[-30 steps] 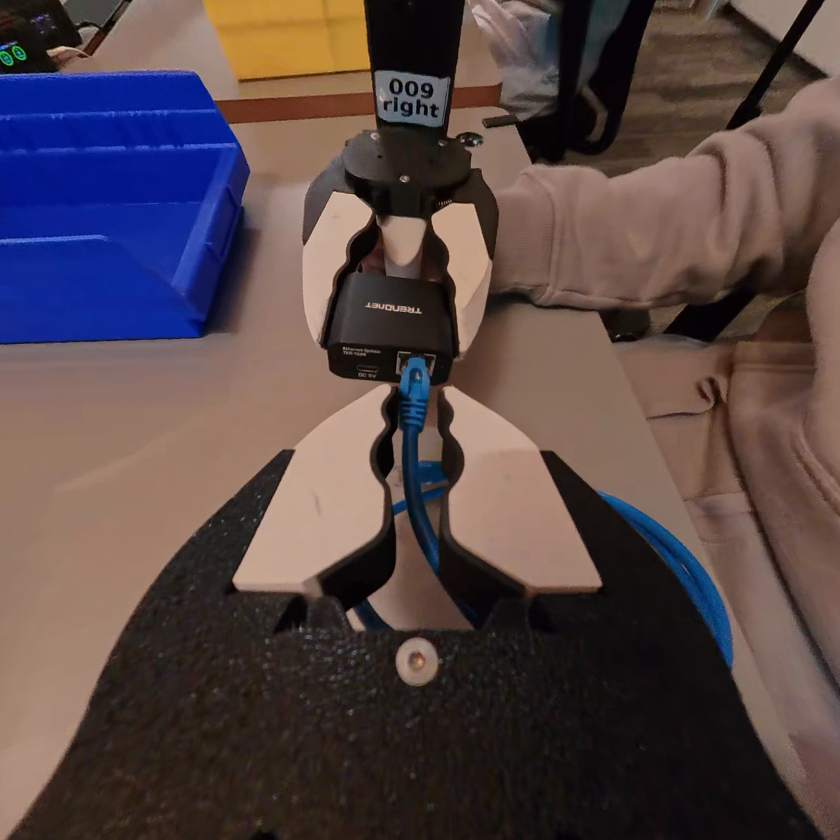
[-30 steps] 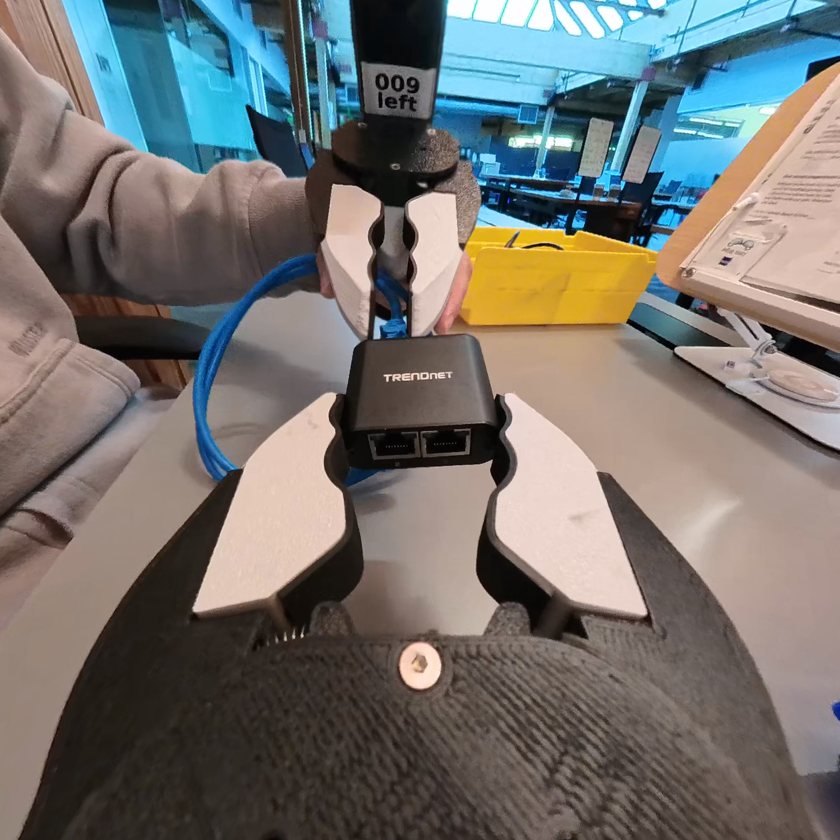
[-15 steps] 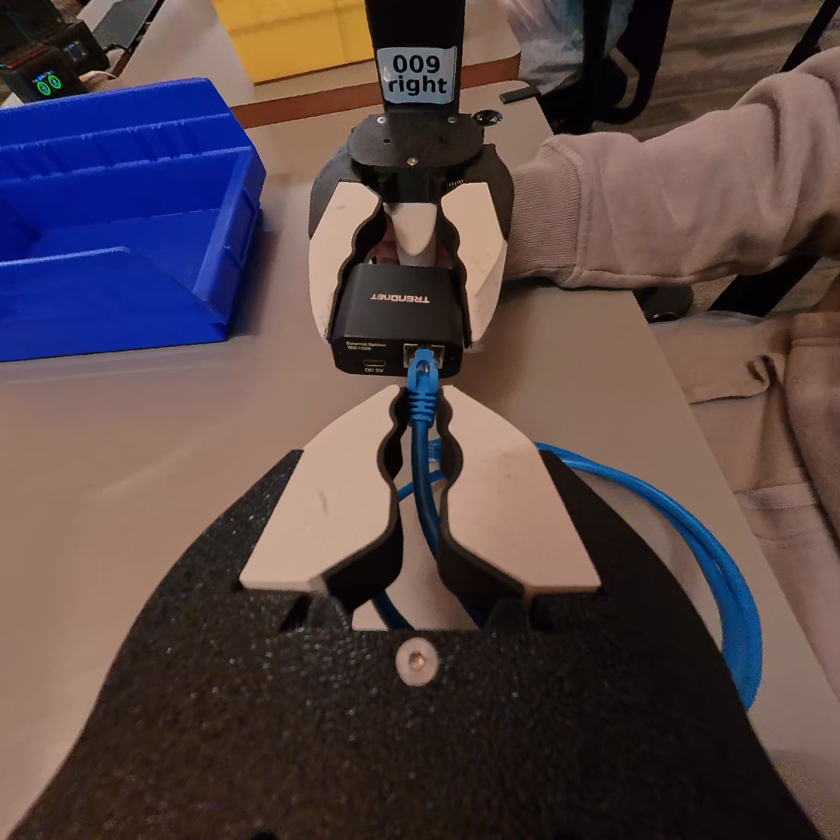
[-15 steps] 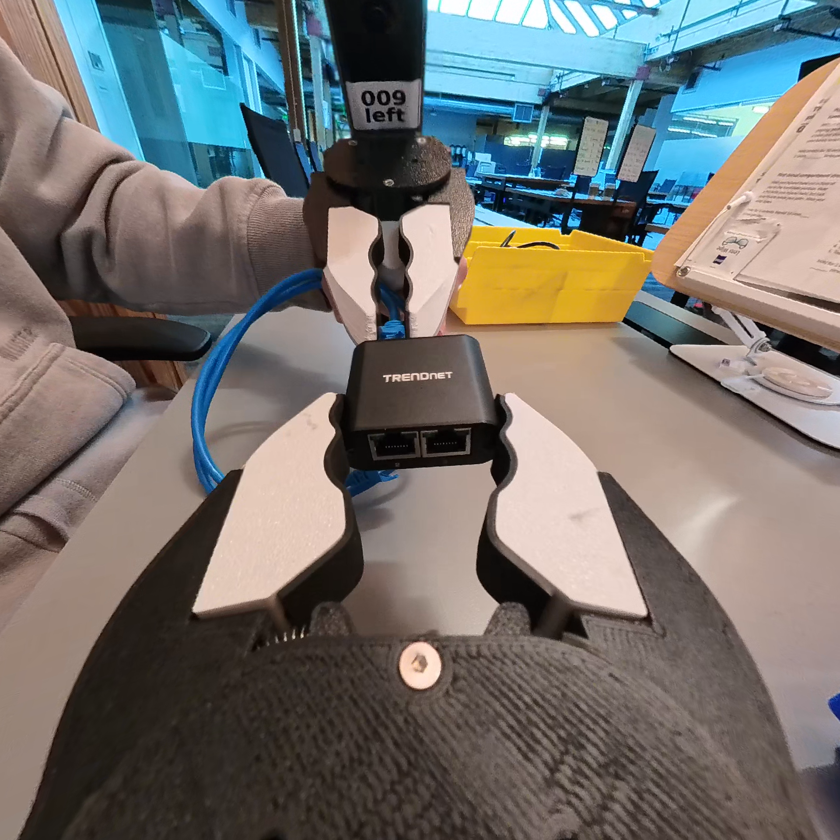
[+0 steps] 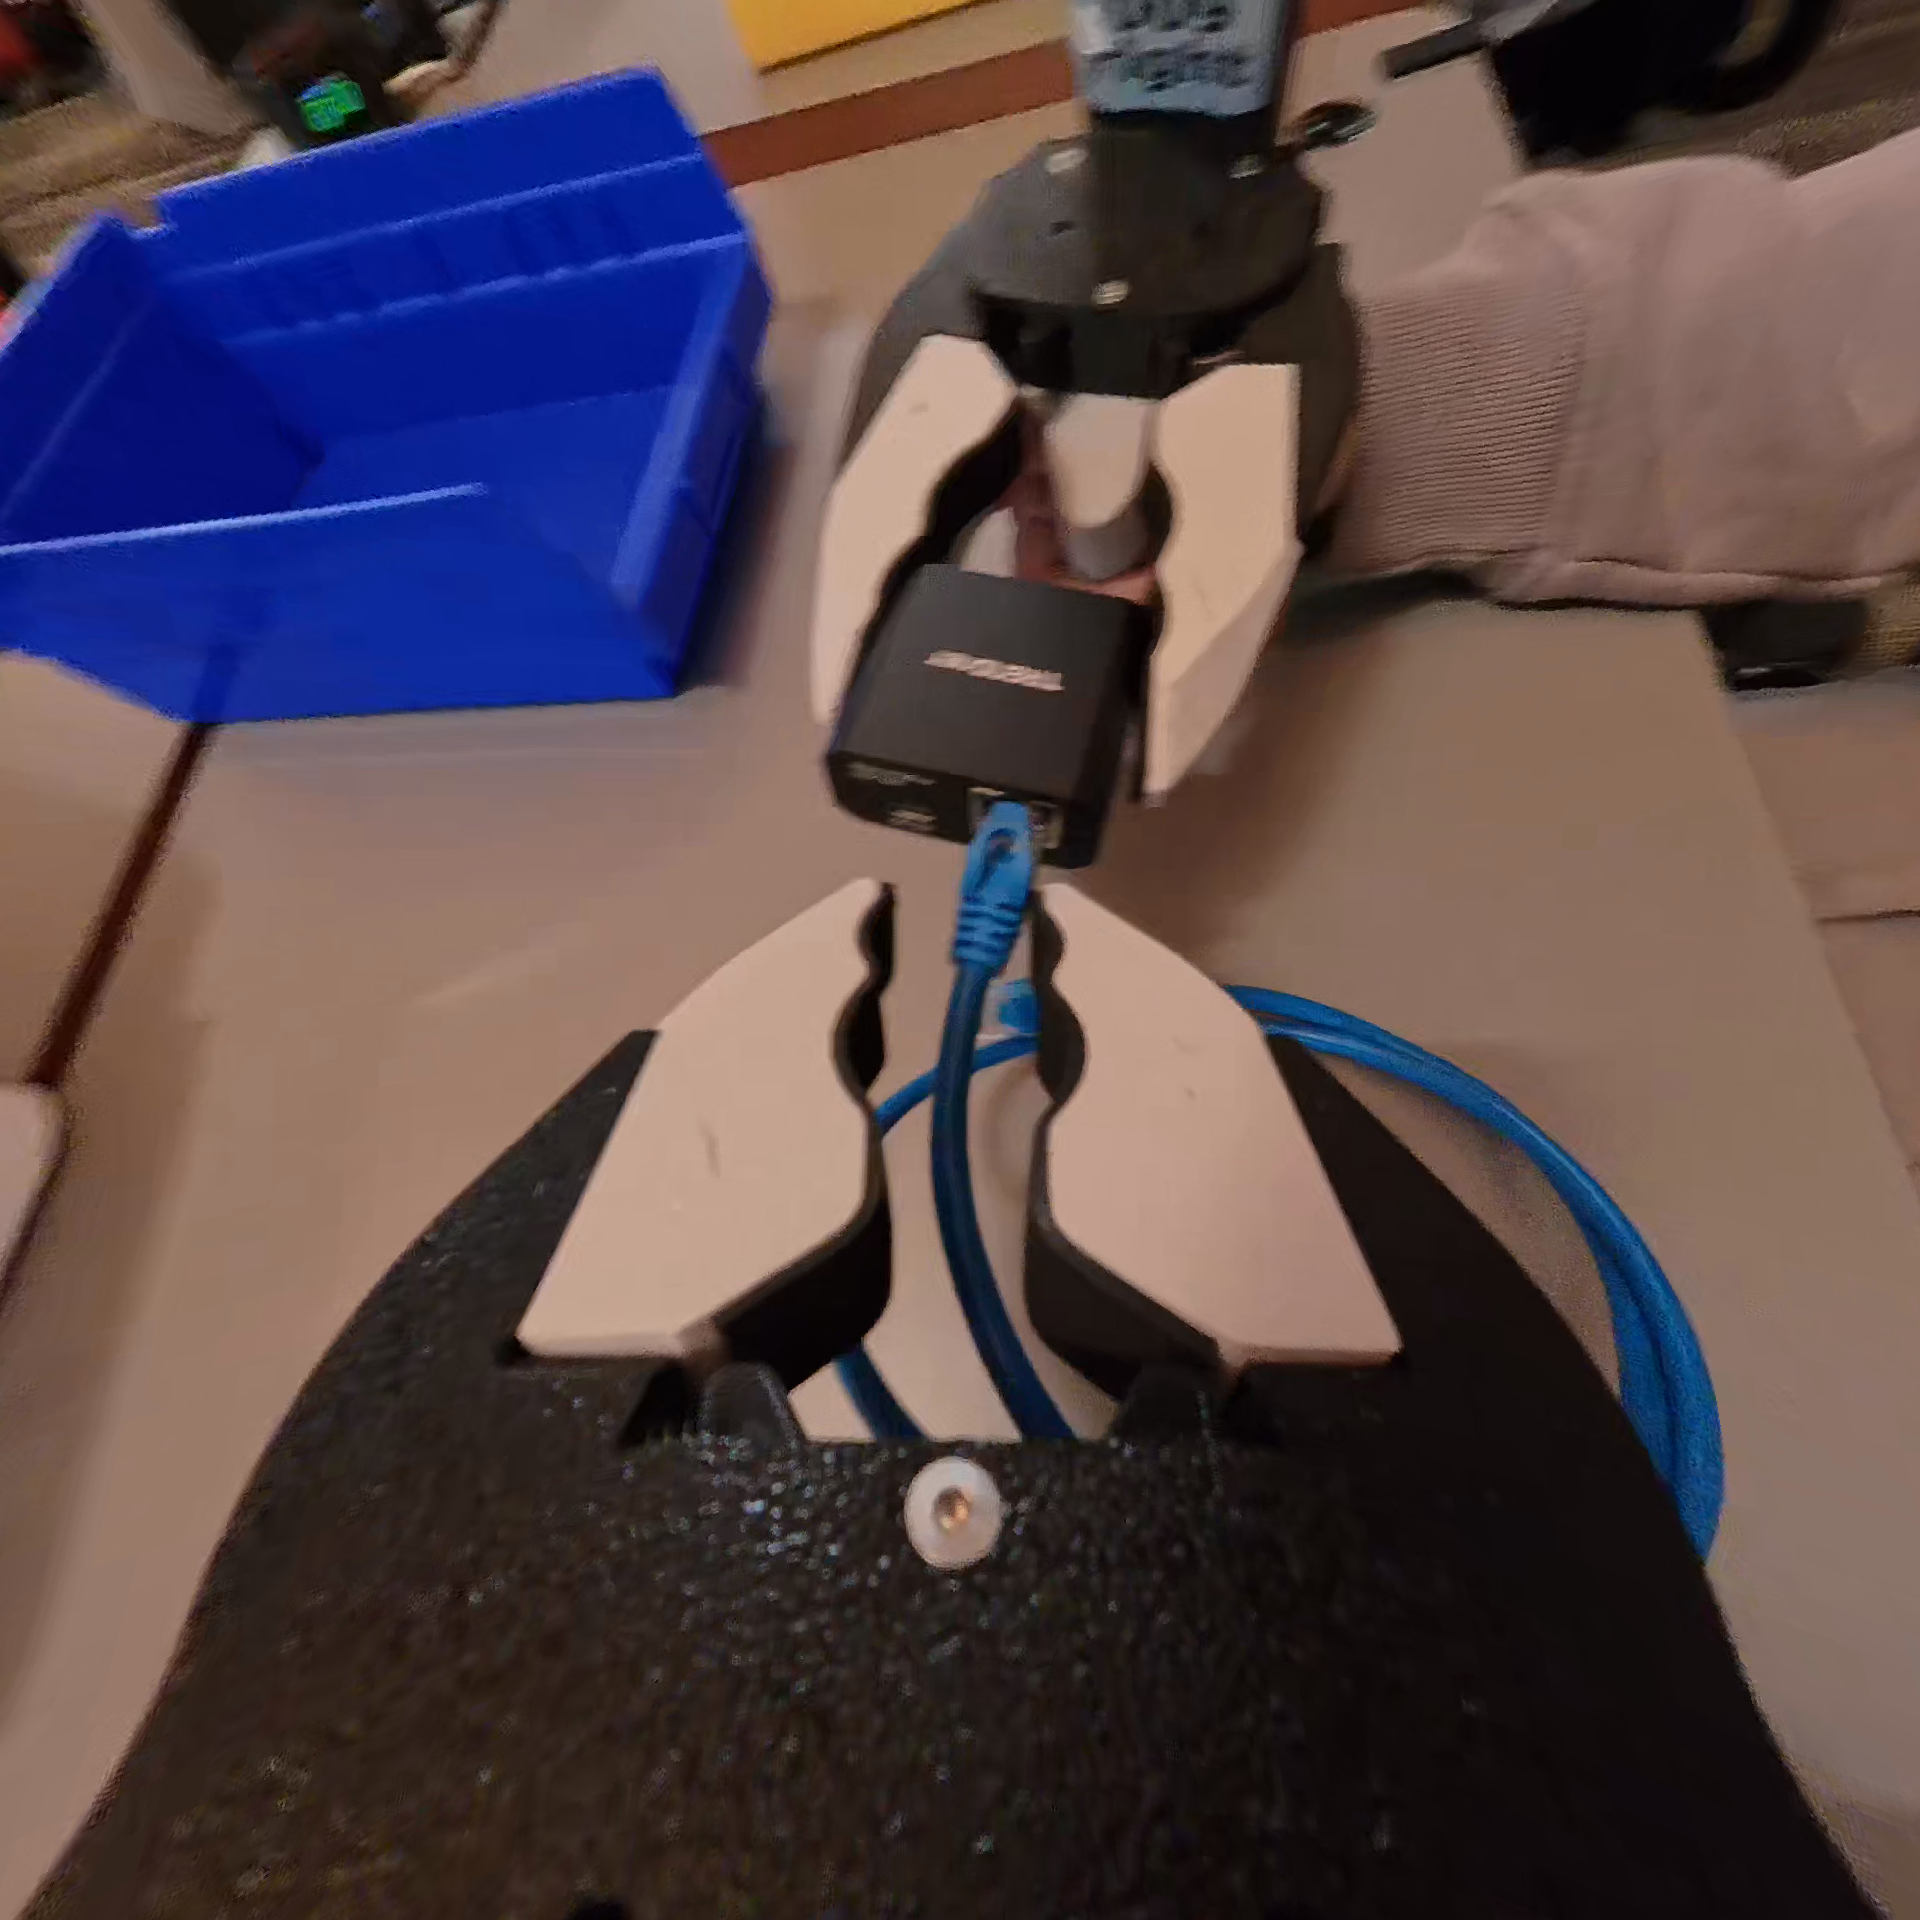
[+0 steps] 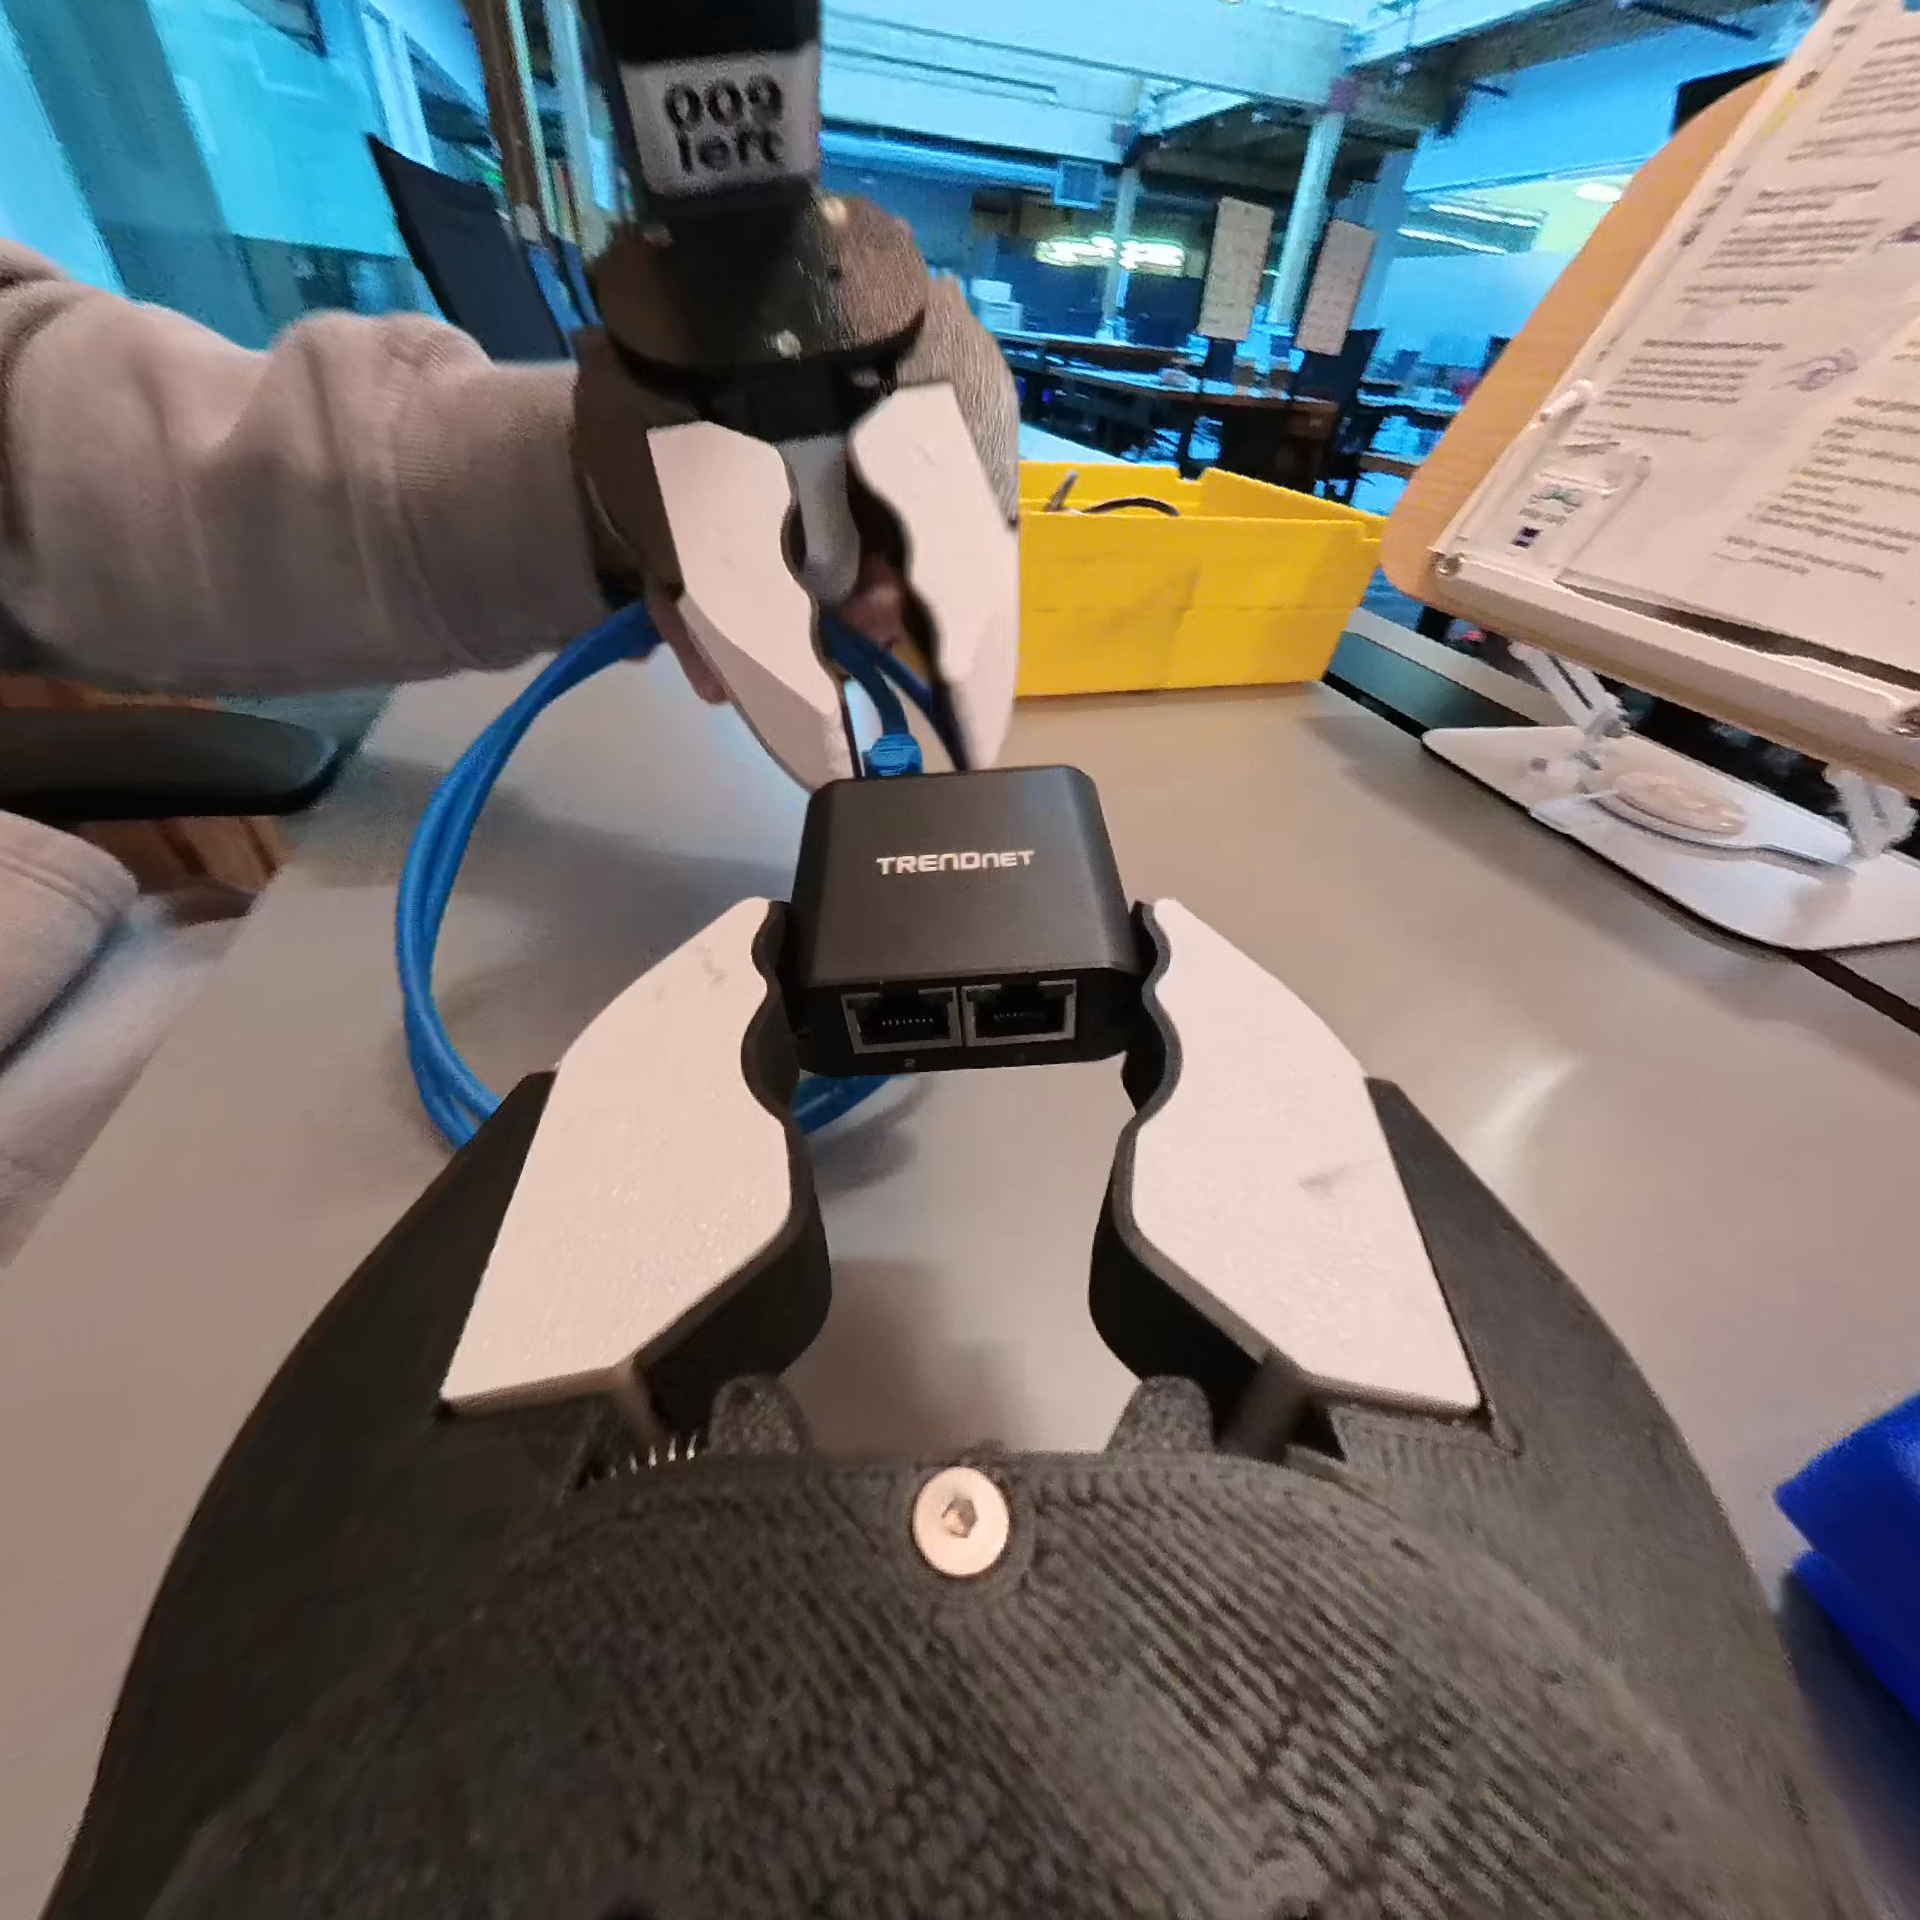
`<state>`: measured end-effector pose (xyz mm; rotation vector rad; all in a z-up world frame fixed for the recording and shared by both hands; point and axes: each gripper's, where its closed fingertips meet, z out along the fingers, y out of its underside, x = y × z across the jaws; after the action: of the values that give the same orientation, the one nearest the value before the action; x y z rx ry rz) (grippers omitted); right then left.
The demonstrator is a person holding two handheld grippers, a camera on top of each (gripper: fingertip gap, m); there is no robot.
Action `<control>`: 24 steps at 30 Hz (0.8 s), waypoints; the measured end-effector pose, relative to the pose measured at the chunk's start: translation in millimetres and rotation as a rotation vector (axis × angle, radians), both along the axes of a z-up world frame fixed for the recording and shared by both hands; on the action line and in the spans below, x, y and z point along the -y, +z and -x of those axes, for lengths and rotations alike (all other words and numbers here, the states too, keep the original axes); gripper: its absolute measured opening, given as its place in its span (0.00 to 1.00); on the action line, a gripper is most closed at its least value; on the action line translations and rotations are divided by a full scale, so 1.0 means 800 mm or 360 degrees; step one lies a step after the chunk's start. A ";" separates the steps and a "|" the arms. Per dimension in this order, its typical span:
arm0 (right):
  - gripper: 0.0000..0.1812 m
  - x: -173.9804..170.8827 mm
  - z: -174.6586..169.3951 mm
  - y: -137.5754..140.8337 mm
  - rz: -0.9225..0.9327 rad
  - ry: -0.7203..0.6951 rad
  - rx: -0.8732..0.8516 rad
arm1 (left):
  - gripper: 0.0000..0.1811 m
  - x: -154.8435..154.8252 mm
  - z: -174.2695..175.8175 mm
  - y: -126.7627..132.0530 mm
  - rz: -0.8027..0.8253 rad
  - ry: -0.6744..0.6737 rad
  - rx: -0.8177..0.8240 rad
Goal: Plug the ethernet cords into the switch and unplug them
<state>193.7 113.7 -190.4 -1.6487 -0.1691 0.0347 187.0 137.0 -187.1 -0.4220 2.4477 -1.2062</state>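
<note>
A small black switch (image 6: 958,914) is held clamped between the jaws of the right gripper (image 6: 956,997), raised above a grey tabletop (image 6: 1455,1039); two empty ports are turned toward that gripper's camera. On the opposite face, seen in the left wrist view, the connector (image 5: 992,883) of a blue ethernet cord (image 5: 1558,1195) is seated in one port of the switch (image 5: 987,717), beside a smaller socket. The jaws of the left gripper (image 5: 961,935) are seen parted, with the cord running down between them; a gap shows on the left side, while contact with the right finger cannot be judged. In the right wrist view the same left gripper (image 6: 894,748) is seen just beyond the switch, its jaws likewise spread around the cord. The rest of the cord (image 6: 447,883) is looped over the tabletop at the person's side, and its second connector (image 5: 1013,1006) is seen lying loose under the left gripper. Both tools are held by hands in grey sleeves (image 6: 260,499). A blue bin (image 5: 364,436) is set at the left of the left wrist view, a yellow bin (image 6: 1174,582) stands behind the switch in the right wrist view, and a document stand (image 6: 1714,416) with printed pages is placed at the right. Much of the left wrist view is blurred.
</note>
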 end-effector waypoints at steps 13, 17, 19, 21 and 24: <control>0.34 -0.004 -0.056 0.002 -0.0022 -0.0572 0.0017 | 0.23 -0.003 0.002 0.051 0.1489 0.0986 -0.0969; 0.34 -0.016 -0.049 0.006 -0.0056 -0.0613 -0.0002 | 0.23 0.008 -0.015 0.018 0.2051 0.1041 -0.1306; 0.34 -0.023 -0.043 0.007 -0.0038 -0.0628 0.0028 | 0.19 0.008 -0.024 0.012 0.2173 0.1037 -0.1340; 0.34 -0.029 -0.037 0.008 -0.0018 -0.0635 0.0073 | 0.13 0.001 -0.033 0.010 0.2248 0.1068 -0.1340; 0.34 -0.030 -0.042 0.011 -0.0013 -0.0712 0.0070 | 0.12 0.000 -0.038 0.013 0.2304 0.1021 -0.1394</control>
<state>227.1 137.8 -181.5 -1.6471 0.1686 -0.3415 217.5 137.2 -176.8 -2.2153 1.0695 -2.5210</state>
